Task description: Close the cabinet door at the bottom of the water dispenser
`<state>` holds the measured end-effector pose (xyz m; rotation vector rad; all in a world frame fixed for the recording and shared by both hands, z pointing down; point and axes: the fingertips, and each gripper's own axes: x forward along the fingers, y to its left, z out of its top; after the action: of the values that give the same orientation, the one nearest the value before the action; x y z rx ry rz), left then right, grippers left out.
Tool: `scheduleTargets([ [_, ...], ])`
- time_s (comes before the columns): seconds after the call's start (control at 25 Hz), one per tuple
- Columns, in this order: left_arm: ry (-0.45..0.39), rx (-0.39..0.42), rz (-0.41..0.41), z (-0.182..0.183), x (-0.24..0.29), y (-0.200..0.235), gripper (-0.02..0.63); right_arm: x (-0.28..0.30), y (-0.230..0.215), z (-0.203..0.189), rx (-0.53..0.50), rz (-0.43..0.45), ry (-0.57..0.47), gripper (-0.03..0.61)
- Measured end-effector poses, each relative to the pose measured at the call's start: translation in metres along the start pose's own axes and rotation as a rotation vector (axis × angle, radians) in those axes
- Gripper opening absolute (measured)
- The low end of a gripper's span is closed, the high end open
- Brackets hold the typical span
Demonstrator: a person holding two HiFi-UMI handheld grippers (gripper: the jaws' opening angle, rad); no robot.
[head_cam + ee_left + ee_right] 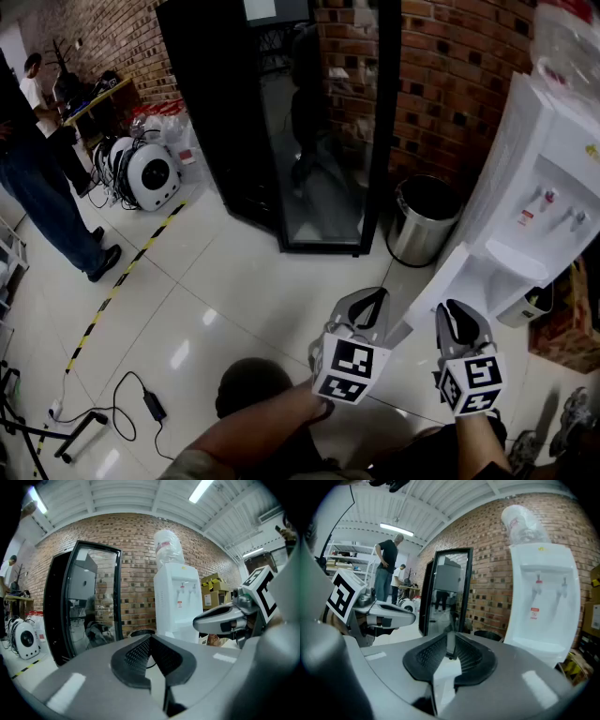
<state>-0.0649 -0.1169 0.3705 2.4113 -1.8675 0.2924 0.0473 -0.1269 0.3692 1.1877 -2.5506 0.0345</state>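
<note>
While the flat white cabinet door (439, 284) stands swung open at the foot of the tall white water dispenser (548, 178), lower right, the right gripper (454, 309) hovers close by, jaws barely parted, empty; the left gripper (375, 298) is closed, empty.

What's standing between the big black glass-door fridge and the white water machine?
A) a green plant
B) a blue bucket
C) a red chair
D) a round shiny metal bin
D: the head view shows a round silver metal bin standing between the tall black glass-door cabinet and the white water dispenser.
</note>
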Motion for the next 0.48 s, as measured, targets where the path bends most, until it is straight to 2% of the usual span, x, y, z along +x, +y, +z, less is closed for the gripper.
scheduleTargets([
  [0.04, 0.018, 0.007, -0.002, -0.005, 0.004, 0.000, 0.000, 0.007, 0.003, -0.011, 0.003, 0.022, 0.032, 0.084],
  [0.12, 0.048, 0.015, -0.007, -0.015, 0.012, 0.001, 0.000, 0.021, 0.010, -0.030, -0.004, 0.064, 0.089, 0.126],
  [0.28, 0.063, -0.008, -0.014, -0.023, 0.028, 0.001, 0.001, 0.038, 0.024, -0.052, -0.052, 0.134, 0.156, 0.149],
  [0.48, 0.079, 0.014, -0.016, -0.023, 0.037, 0.000, 0.000, 0.055, 0.040, -0.068, -0.100, 0.200, 0.204, 0.166],
])
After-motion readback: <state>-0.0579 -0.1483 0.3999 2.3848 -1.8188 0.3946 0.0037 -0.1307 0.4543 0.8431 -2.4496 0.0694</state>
